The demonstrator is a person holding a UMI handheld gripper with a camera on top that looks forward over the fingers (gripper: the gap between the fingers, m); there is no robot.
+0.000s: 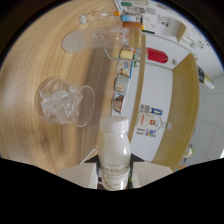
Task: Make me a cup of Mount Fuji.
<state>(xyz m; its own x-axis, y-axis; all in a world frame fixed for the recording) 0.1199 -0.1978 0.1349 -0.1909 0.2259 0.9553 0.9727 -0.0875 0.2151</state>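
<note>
White and slightly translucent, the small plastic bottle of milky liquid [115, 152] sat at the lower centre of the frame, clenched between my gripper [114, 176], with a pale finger [79, 176] pressing on each side of it. Its rounded white cap pointed toward the middle of the picture, and the body bulged smoothly below the neck. A printed band ran round its lower part; I could make out pale letters that seemed to begin "ENJO", but the rest was too blurred to read.

Beyond the bottle, at the left of the frame, a clear round drinking glass [64, 101] stood on the light wood-grain table [35, 50], filled with rough, frosty chunks of ice [58, 102]. Its rim looked thin and smooth. Toward the upper centre, well apart from it, a larger clear glass vessel [95, 40] rested on the same surface, glossy and seemingly holding nothing I could identify.

Along the table's far edge, from the upper centre down toward the middle, ran a line of small jars and labelled containers [126, 70], their writing unreadable. To the right of them, in the upper right, lay a glossy red cylindrical object [157, 55] on a white surface [160, 85].
</note>
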